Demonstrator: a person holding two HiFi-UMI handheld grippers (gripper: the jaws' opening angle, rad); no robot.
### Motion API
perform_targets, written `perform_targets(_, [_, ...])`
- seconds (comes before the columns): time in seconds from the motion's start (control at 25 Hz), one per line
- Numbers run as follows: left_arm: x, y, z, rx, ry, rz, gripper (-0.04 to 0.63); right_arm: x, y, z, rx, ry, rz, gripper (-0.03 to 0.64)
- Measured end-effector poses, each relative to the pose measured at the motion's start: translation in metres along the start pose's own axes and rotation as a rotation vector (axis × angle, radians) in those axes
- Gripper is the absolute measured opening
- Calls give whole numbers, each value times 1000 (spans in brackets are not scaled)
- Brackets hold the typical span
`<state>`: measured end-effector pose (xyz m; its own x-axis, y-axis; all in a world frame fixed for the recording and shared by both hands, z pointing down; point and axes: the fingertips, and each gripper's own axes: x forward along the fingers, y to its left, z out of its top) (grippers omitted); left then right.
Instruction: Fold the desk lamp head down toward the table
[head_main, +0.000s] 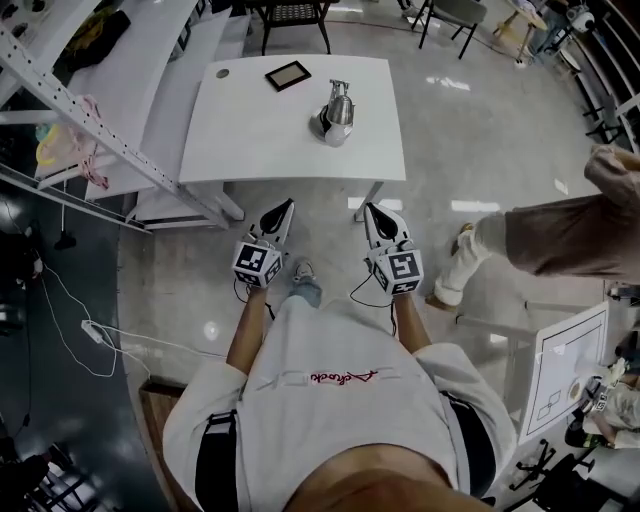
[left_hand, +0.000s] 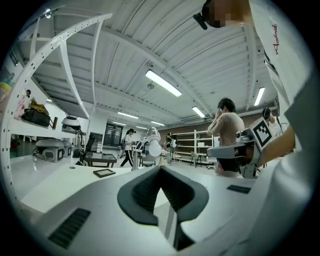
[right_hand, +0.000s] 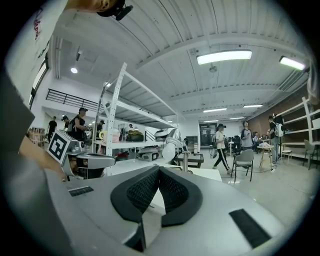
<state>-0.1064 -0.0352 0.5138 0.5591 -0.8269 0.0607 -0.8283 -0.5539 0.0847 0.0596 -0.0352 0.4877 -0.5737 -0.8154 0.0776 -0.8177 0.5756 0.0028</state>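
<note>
Ahead of us, on the glossy pale floor (head_main: 480, 130), stands a white counter (head_main: 250, 140). We face its near edge, and neither gripper touches it. To its left runs a long white shelf rack (head_main: 120, 90) with perforated metal struts. At the right edge of the head view another person (head_main: 560, 235) in light clothes steps past.

We hold the left gripper (head_main: 285, 206) and the right gripper (head_main: 367, 208) side by side, both level and aimed at the counter. The left gripper's dark ribbed fingers (left_hand: 142, 192) are pressed together at the tips with nothing between them. The right gripper's fingers (right_hand: 175, 192) meet the same way, also empty.

We see the desk lamp (head_main: 337, 112) on the counter, right of its middle and well apart from both grippers. Its rounded white head is raised above the base on a metal arm, not folded down.

Behind the lamp and to its left lies a dark picture frame (head_main: 288, 75), flat on the counter. Near the far left corner sits a small round disc (head_main: 222, 73).
</note>
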Motion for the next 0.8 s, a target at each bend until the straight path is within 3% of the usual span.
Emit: perform_targets(0.8, [99, 84, 11, 3, 32, -140, 20, 96, -52, 5, 13, 24, -132, 21])
